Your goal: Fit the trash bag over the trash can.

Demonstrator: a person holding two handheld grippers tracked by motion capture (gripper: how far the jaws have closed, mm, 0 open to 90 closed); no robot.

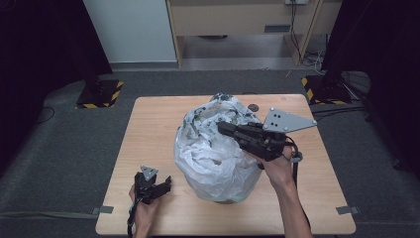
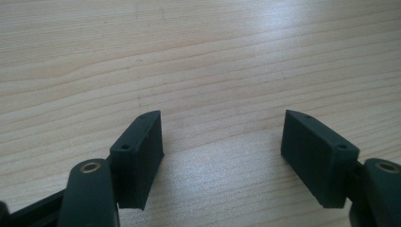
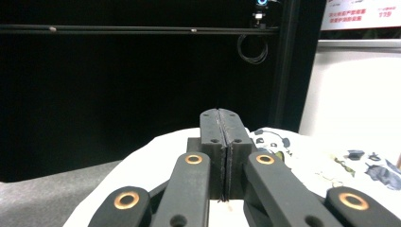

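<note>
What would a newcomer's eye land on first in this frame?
The big crumpled white plastic bag bulging in the middle of the wooden table. The right gripper reaches over its top with jaws shut, while the left gripper rests open near the table's front left.

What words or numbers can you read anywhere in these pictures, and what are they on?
"119": red number on the white sign at the top right of the right gripper view, apparently; too blurred to be sure.
Red characters beside it: too small and blurred to read.
White plastic bag: panda pictures, no readable words.
</note>
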